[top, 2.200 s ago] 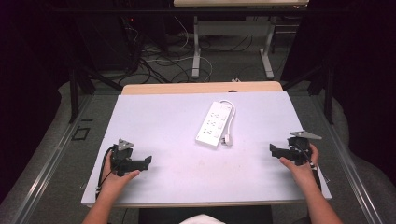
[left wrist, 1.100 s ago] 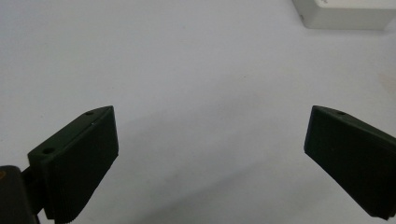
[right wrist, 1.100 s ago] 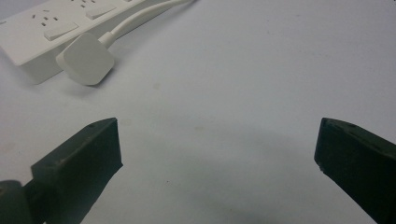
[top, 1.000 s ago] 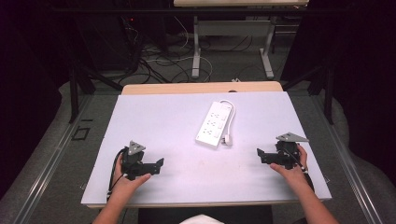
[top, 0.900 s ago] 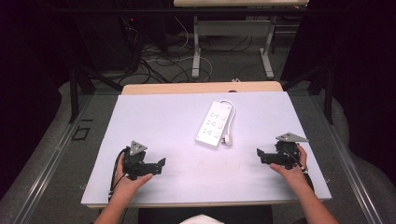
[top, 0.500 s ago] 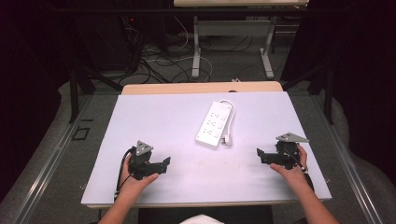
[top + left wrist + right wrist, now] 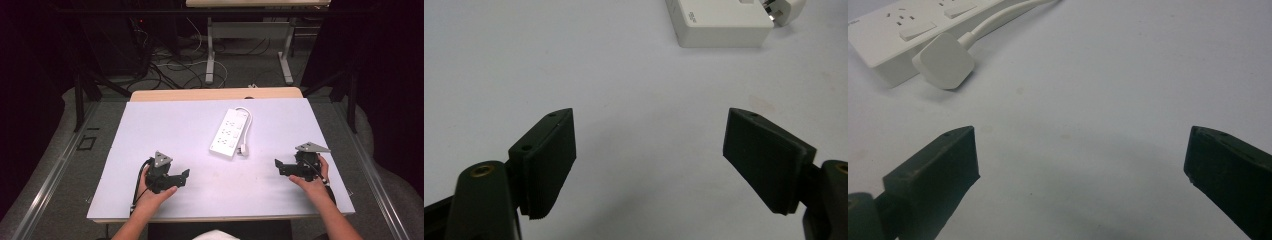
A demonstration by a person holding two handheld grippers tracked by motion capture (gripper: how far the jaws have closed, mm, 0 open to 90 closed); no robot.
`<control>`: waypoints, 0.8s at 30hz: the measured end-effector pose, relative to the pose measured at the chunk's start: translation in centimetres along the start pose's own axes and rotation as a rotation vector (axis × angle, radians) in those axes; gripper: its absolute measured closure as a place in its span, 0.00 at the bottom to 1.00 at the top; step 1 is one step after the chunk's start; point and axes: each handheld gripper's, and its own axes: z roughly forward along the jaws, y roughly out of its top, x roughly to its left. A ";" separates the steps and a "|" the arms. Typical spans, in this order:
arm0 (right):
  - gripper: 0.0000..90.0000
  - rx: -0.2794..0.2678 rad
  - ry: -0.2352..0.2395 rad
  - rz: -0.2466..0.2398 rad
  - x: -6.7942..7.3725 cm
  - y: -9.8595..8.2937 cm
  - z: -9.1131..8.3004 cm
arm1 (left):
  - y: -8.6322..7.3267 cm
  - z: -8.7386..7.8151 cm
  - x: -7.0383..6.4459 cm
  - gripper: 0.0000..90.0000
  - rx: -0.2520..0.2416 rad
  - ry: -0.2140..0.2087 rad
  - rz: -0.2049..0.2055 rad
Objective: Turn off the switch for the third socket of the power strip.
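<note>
A white power strip (image 7: 229, 133) lies near the middle of the white table (image 7: 170, 125), its cord looped round the far end and its white plug (image 7: 243, 149) resting by the near end. My left gripper (image 7: 184, 176) is at the near left, open and empty, its jaws facing the strip's near end (image 7: 719, 22). At the near right my right gripper (image 7: 277, 166) is open too, nothing between its jaws. Up in the left corner of the right gripper view lie the strip (image 7: 913, 25) and the plug (image 7: 943, 61).
A wooden strip (image 7: 215, 94) edges the table's far side. Beyond it stand a desk's metal legs (image 7: 210, 55) among tangled cables (image 7: 170, 65) on the floor. Dark curtains hang on both sides.
My left gripper has moved right and slightly forward, toward the power strip. The right gripper shifted a little left early on and has since stayed still. Both stay open.
</note>
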 end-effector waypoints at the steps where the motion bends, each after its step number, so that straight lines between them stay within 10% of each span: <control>1: 0.01 -0.001 -0.002 -0.003 0.0 0.0 0.0 | 0.0 0.0 0.0 0.25 0.000 0.000 0.000; 24: 0.01 -0.001 -0.001 -0.004 -0.1 -0.1 0.0 | 3.7 1.4 -2.7 0.37 -0.027 -0.002 0.024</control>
